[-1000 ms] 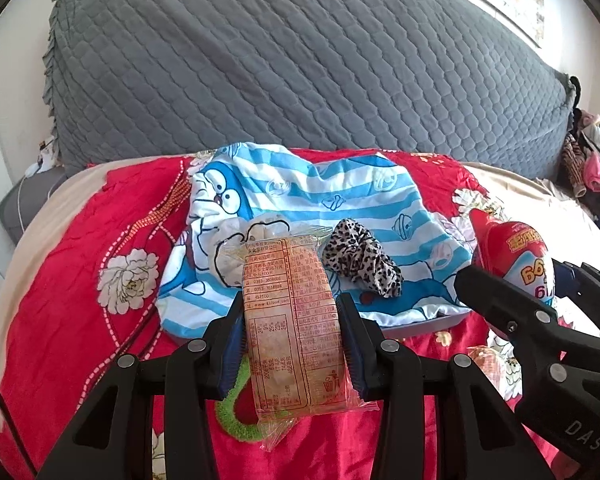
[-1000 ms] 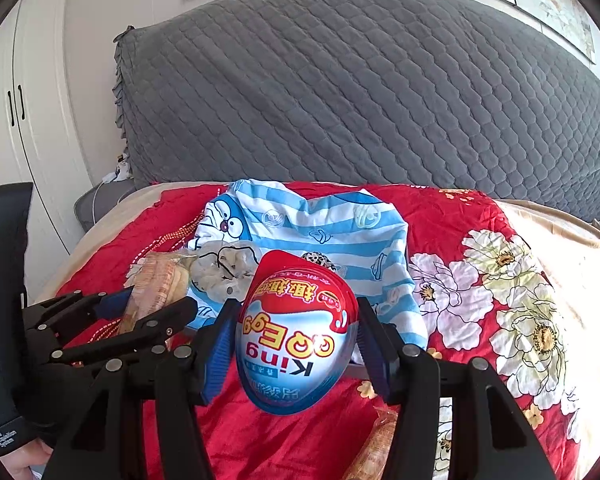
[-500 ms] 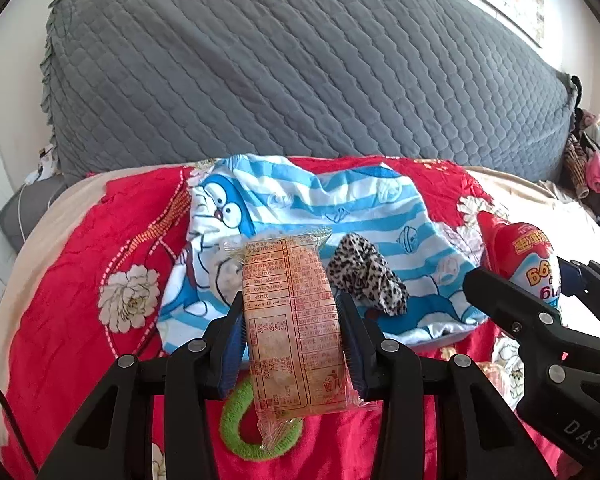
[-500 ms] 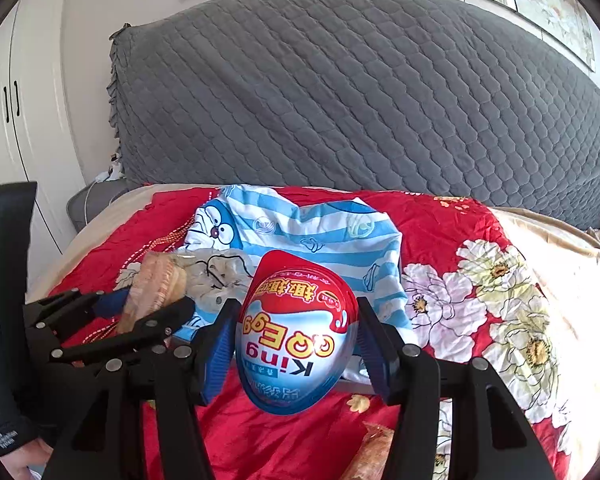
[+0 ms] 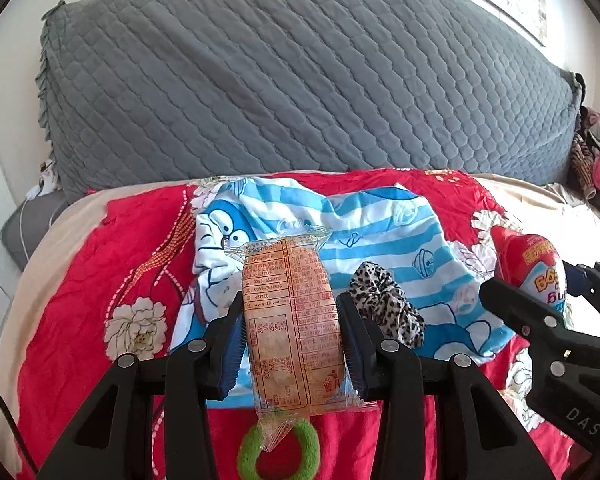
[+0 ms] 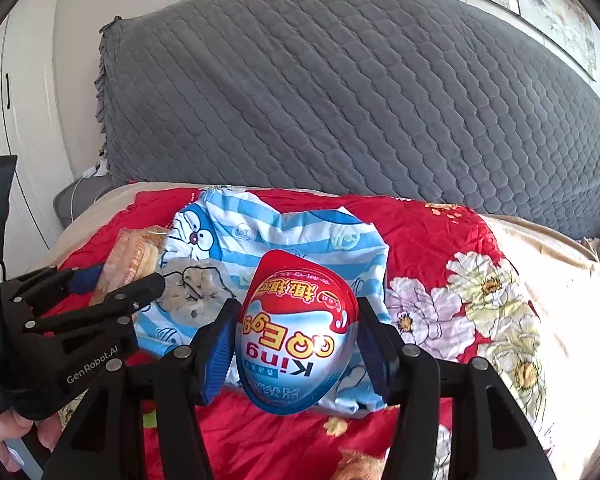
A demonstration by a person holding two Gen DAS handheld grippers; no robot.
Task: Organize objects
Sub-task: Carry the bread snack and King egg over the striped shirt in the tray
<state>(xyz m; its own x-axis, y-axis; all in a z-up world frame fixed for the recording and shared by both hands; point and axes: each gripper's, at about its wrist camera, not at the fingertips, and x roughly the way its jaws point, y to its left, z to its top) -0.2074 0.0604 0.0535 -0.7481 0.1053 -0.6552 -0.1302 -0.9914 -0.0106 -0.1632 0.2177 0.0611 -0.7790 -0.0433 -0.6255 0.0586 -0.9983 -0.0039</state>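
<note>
- Carrying two items above the bed (image 5: 80,280): left gripper (image 5: 292,344) with fingers (image 5: 232,344) clamped on the flat sides of a clear-wrapped snack packet (image 5: 292,320); right gripper (image 6: 296,348) with fingers (image 6: 216,356) clamped on the sides of a red and blue toy egg (image 6: 296,340).
- Packet position: upright between the blue pads, printed label facing the camera, lower seal hanging free below the grip.
- Egg position: pointed end toward the far side, widest part at the pads.
- Likely destination: the blue striped cartoon cloth (image 5: 380,232) spread on the red floral cover, ahead of both grippers.
- Keep grip pressure constant; a rounded, glossy egg shell probably slips forward if the pads relax.
- Hold both tools level and apart; right gripper sits just right of the left in the left view, close enough to collide.
- Lower onto a bare patch of cloth before releasing.
- Obstacles: leopard-print scrunchie (image 5: 384,312) lying on the near right part of the cloth; green fuzzy ring (image 5: 278,456) on the red cover, below the hanging seal.
- Surroundings: grey quilted headboard (image 5: 300,80) at the far side; pile of clothes (image 5: 592,156) at far right; white wardrobe (image 6: 4,120) at far left.
</note>
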